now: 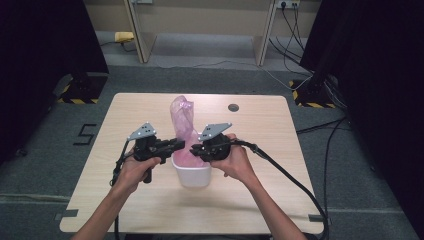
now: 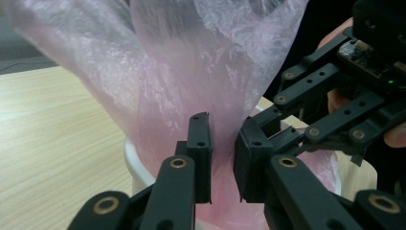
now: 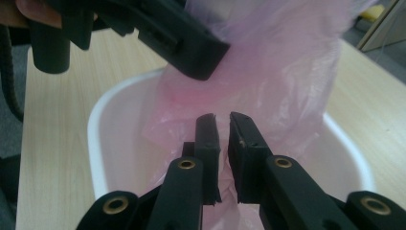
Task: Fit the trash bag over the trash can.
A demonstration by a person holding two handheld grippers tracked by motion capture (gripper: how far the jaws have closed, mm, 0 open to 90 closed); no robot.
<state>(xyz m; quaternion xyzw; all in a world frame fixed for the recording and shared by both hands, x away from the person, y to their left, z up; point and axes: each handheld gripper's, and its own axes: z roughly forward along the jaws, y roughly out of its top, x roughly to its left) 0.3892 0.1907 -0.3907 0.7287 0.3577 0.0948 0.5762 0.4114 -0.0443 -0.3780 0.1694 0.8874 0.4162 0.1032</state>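
Note:
A pink plastic bag [image 1: 182, 117] stands up out of a small white bin [image 1: 192, 177] in the middle of the table. My left gripper [image 1: 179, 145] reaches it from the left, and my right gripper [image 1: 194, 149] from the right, just above the bin's rim. In the left gripper view the jaws [image 2: 222, 129] stand a little apart with bag film [image 2: 191, 62] between them, over the bin rim [image 2: 131, 163]; the right gripper [image 2: 335, 110] is close behind. In the right gripper view the jaws [image 3: 221, 117] are pinched on the bag [image 3: 282, 62] inside the bin [image 3: 103, 124], under the left gripper [image 3: 191, 43].
The light wooden table [image 1: 150, 200] has a dark round cable hole [image 1: 233, 107] at its far side. The right gripper's cable [image 1: 290, 175] trails off the right edge. Black curtains and floor cables flank the table.

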